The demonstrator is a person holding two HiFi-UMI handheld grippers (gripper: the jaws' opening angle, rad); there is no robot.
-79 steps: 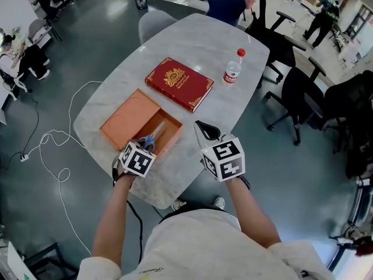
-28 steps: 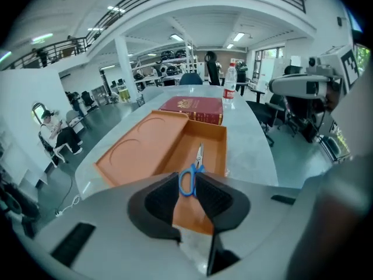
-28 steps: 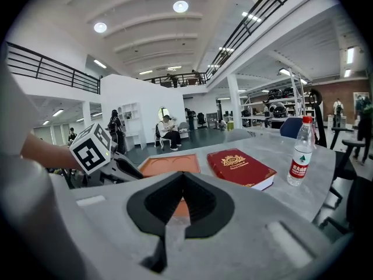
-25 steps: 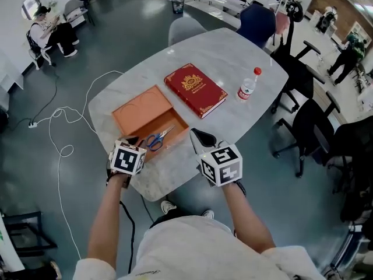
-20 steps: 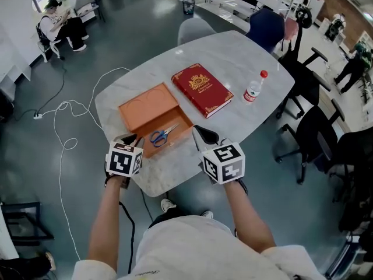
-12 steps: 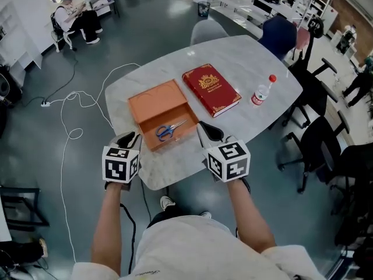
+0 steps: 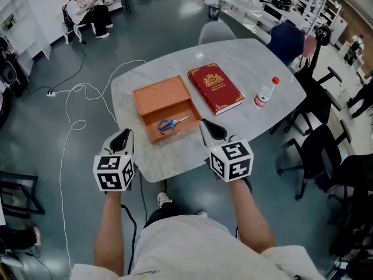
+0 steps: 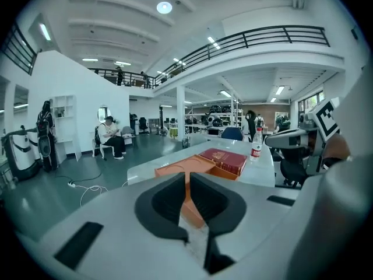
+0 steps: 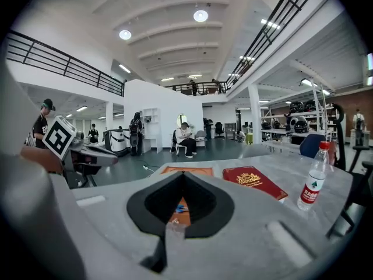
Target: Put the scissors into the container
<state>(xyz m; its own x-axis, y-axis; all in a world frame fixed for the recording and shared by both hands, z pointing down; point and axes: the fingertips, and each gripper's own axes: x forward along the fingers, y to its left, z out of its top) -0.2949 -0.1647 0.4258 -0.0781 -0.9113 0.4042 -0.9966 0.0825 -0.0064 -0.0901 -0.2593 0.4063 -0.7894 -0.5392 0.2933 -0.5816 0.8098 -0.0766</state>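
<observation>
The blue-handled scissors (image 7: 172, 123) lie inside the near compartment of the open orange box (image 7: 152, 96) on the white table (image 7: 245, 63). My left gripper (image 7: 123, 136) hangs off the table's near-left edge, short of the box, its jaws drawn together to a thin slit and holding nothing. In the left gripper view (image 8: 187, 177) the orange box (image 8: 204, 167) shows just past the tips. My right gripper (image 7: 208, 126) is shut and empty at the near edge, right of the box. The right gripper view (image 9: 181, 177) shows the scissors (image 9: 179, 208) through the jaws.
A red book (image 7: 215, 88) lies right of the box, and a water bottle (image 7: 265, 95) stands further right. Office chairs (image 7: 317, 150) crowd the table's right side. A white cable (image 7: 81, 98) trails on the floor at left. A seated person (image 7: 87, 10) is far off.
Both grippers have drawn back from the box toward my body, the left one off the table's edge. The scissors stay in the box.
</observation>
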